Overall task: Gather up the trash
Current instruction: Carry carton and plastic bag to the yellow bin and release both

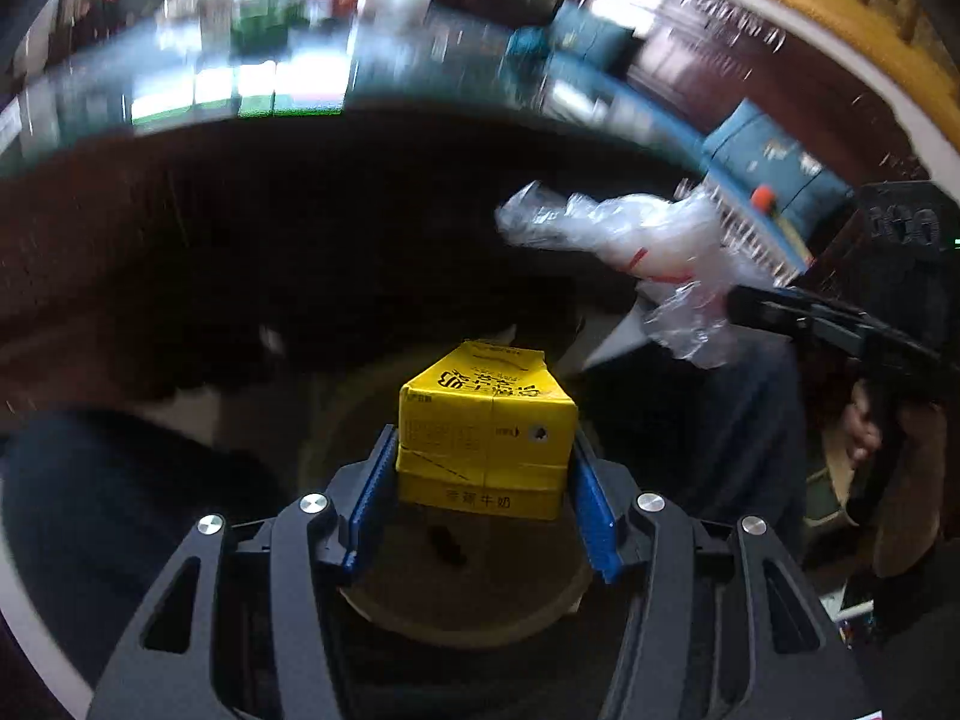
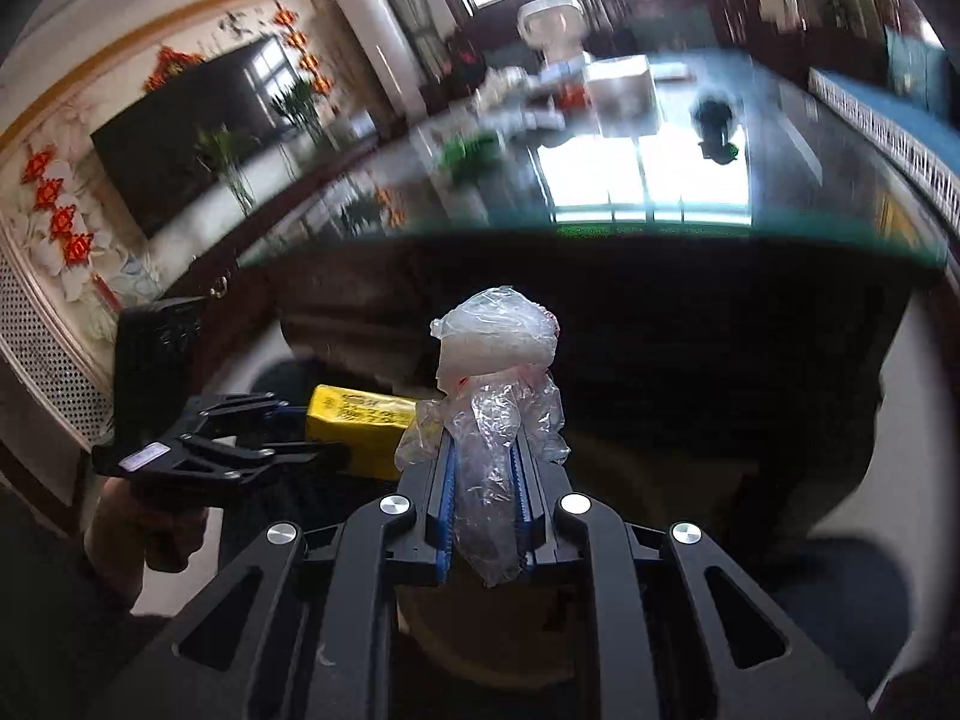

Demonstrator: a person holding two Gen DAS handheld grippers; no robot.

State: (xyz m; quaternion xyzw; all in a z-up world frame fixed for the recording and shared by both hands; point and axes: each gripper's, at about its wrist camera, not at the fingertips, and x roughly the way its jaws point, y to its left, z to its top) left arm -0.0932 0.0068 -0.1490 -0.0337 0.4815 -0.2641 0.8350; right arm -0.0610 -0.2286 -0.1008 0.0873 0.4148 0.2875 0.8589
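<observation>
Glossy tabletop [image 2: 780, 180] gleams behind while both tongs hang below its edge, above a round tan bin [image 1: 468, 612]. Left gripper [image 1: 483, 468] clamps a yellow milk carton [image 1: 486, 426] by its flat sides, likely light and crushable. Right gripper [image 2: 483, 480], nearly closed, pinches a crinkled plastic bag [image 2: 498, 372] beside the carton; it looks limp and slippery, best held bunched.

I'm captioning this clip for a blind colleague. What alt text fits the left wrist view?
The left gripper clamps a yellow rectangular milk carton between its blue-padded fingers, above a round tan bin. To the right, the right gripper holds a crumpled clear plastic bag, against a dark, blurred room.
</observation>
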